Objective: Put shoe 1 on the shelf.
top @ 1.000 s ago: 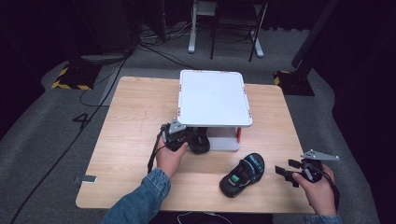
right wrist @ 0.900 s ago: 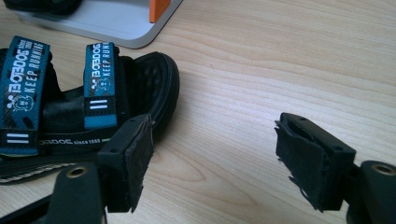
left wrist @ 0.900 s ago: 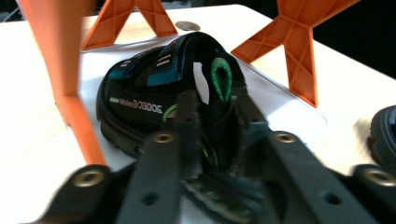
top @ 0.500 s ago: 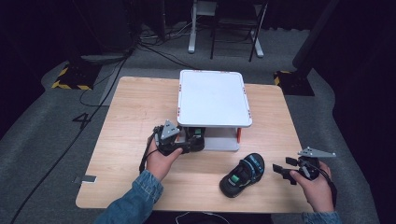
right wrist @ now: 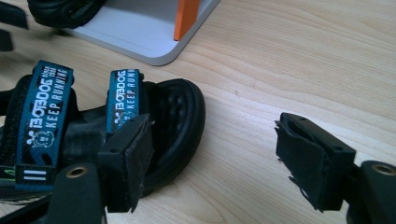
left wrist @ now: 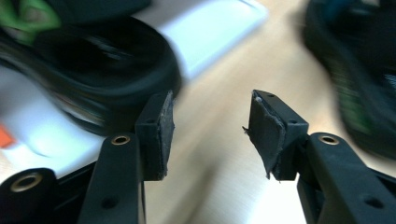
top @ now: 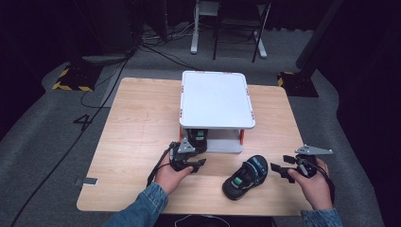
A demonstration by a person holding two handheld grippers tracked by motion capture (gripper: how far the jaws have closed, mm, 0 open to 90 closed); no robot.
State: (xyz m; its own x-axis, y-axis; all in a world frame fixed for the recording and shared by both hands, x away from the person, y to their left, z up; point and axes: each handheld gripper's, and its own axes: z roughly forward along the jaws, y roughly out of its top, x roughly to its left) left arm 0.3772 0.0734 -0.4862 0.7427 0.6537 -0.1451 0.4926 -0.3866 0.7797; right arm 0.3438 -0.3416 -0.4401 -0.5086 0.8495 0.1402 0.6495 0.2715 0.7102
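A black sandal (top: 197,137) (left wrist: 93,70) with a green patch lies on the lower level of the white two-tier shelf (top: 215,99). My left gripper (top: 195,160) (left wrist: 210,126) sits just in front of it over bare wood. Its jaws have just been closing, but they stand apart with nothing between them. A second black sandal (top: 246,176) (right wrist: 93,126) with teal straps lies on the table near the front edge. My right gripper (top: 281,165) (right wrist: 215,158) is open just right of that sandal, with one fingertip (right wrist: 128,163) in front of its rim and no grip on it.
The wooden table (top: 137,123) has bare room to the left of the shelf. The shelf's white base (right wrist: 135,32) and an orange post (right wrist: 187,18) are close behind the second sandal. Cables and chair legs lie on the floor beyond the table.
The left gripper let go of the sandal at the shelf's lower level and drew back toward the table's front. The sandal stayed on the shelf. The right gripper kept still.
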